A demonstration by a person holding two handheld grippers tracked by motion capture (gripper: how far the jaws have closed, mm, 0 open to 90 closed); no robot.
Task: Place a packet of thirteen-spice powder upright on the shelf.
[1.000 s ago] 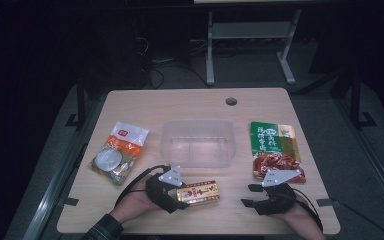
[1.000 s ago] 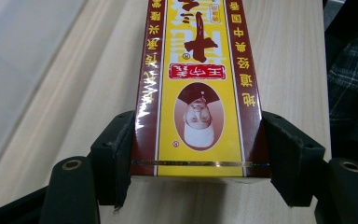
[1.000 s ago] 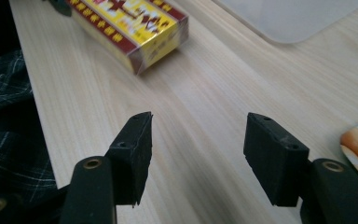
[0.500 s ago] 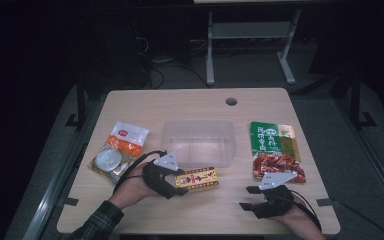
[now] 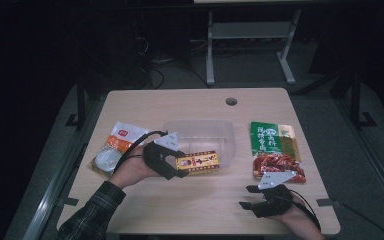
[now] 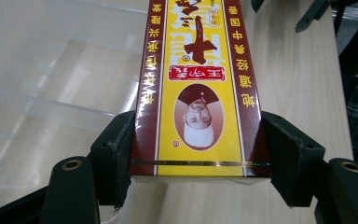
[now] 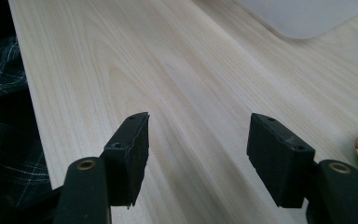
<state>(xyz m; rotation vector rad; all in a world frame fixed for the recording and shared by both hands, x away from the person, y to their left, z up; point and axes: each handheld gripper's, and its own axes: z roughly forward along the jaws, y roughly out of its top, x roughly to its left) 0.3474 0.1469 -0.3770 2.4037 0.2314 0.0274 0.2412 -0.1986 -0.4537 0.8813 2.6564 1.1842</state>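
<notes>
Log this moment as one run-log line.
left gripper: shut on yellow box, at clear tub front edge | right gripper: open, empty, over table | tub: empty

The high view looked forward and down on the whole table (image 5: 200,200) from the person's side. Each gripper view rode low, close behind its own fingers, facing along them. The left gripper view and the high view shared the yellow box (image 6: 200,88).

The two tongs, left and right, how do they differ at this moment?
The left tongs are shut on the yellow and maroon box, beside the clear plastic container; the right tongs are open with nothing between them. In the high view the left sits farther up the table; the right is near its front edge. Both have black jaws.
</notes>
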